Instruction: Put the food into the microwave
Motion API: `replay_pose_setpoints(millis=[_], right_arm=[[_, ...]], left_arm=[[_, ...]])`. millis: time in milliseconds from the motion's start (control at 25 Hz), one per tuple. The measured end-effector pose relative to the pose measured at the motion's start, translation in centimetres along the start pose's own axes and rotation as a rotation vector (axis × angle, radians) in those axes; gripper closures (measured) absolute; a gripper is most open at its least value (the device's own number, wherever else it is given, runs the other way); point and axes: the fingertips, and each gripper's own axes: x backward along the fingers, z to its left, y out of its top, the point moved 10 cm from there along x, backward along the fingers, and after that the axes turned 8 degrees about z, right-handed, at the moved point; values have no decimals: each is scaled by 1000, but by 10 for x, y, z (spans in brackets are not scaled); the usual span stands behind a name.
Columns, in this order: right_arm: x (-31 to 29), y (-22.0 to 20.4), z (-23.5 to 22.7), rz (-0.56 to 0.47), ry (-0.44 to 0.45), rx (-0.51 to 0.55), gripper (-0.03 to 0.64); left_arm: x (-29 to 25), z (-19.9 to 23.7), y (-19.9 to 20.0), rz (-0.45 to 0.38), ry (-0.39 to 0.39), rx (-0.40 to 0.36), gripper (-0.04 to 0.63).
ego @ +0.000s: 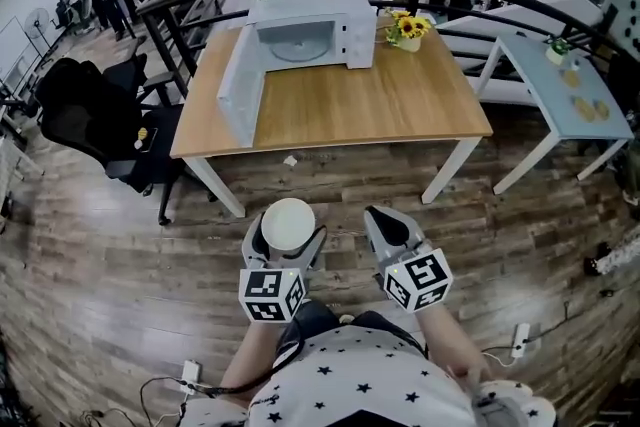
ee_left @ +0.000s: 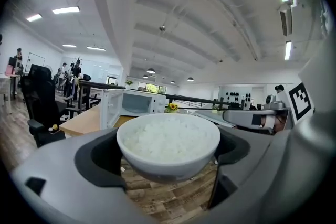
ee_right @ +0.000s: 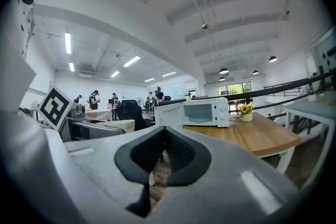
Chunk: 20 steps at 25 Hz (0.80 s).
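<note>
I hold a white bowl of rice (ego: 288, 221) in the left gripper (ego: 287, 237). Its jaws are spread wide and clamped on the bowl's two sides, and the bowl sits level above the wooden floor (ego: 120, 315), short of the worktop (ego: 400, 105). In the left gripper view the rice fills the bowl to near its rim. The right gripper (ego: 392, 227) rides just beside the left one, its jaws closed together with nothing between them, and it points roughly level toward the worktop. At the far edge of that worktop stands the white microwave (ego: 310, 33). Its door (ego: 240, 90) is swung fully open toward my left, and the round plate inside is bare. A vase of sunflowers (ego: 407, 28) stands just right of the microwave. A black office chair (ego: 85, 120) is at the worktop's left end, and a smaller white table (ego: 570, 105) stands apart on the right.
</note>
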Motion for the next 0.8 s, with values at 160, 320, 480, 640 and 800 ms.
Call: replay_pose_setpoints(millis=[160, 320, 480, 640, 800], right_arm=[[8, -2, -3, -4, -10, -10, 612], [15, -7, -7, 6, 7, -2, 611], [19, -8, -8, 15, 24, 12, 612], [18, -11, -12, 16, 24, -4, 612], [18, -13, -17, 22, 19, -20, 611]], left_arm=[[1, -6, 1, -10, -4, -1, 106], [2, -15, -4, -18, 0, 14, 106], [3, -22, -6, -15, 4, 23, 106], [0, -26, -8, -10, 1, 26, 106], [-2, -28, -8, -9, -1, 32, 106]])
